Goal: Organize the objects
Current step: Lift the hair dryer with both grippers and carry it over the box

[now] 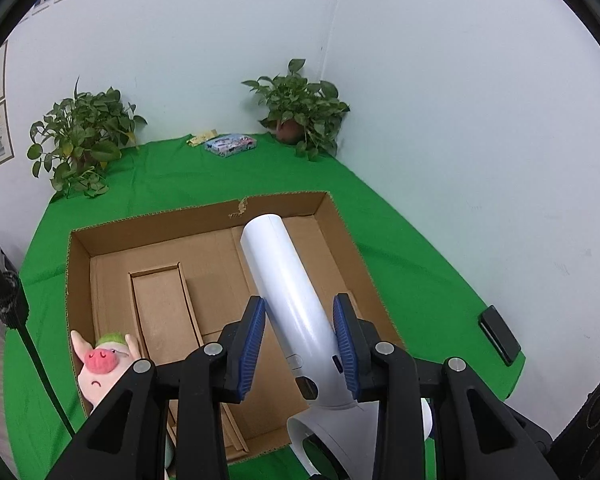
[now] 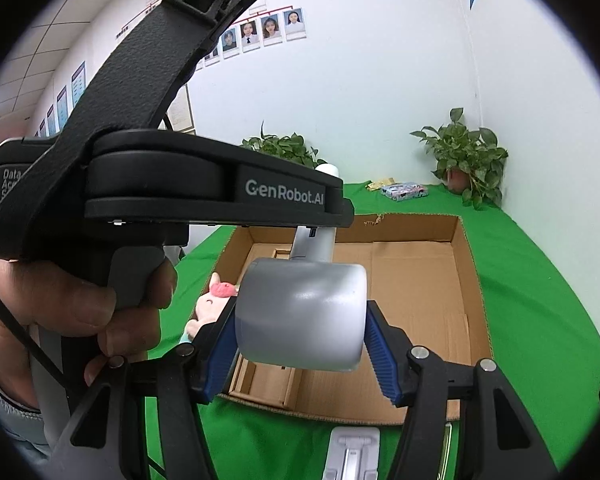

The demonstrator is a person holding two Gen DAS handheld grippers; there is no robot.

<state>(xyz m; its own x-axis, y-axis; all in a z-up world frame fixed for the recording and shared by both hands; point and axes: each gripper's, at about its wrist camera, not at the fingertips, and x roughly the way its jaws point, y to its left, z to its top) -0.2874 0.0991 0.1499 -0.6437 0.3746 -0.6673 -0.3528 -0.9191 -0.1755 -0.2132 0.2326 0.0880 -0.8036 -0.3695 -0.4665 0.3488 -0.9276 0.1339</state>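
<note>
A white and grey hair dryer (image 1: 292, 292) is held over an open cardboard box (image 1: 80, 264). My left gripper (image 1: 300, 344) is shut on its long white handle, which points up and away over the box. My right gripper (image 2: 300, 336) is shut on its grey barrel (image 2: 304, 316); the box (image 2: 470, 264) lies behind it. A pink plush pig (image 1: 100, 364) leans on the box's near left corner and also shows in the right wrist view (image 2: 210, 306). The left gripper's black body (image 2: 180, 184) fills the left of the right wrist view.
The box sits on a green cloth (image 1: 400, 256). Two potted plants (image 1: 80, 140) (image 1: 300, 112) and a small colourful packet (image 1: 230, 145) stand at the back. A black phone (image 1: 500, 334) lies at the right edge. A white stand (image 2: 352, 454) is below the right gripper.
</note>
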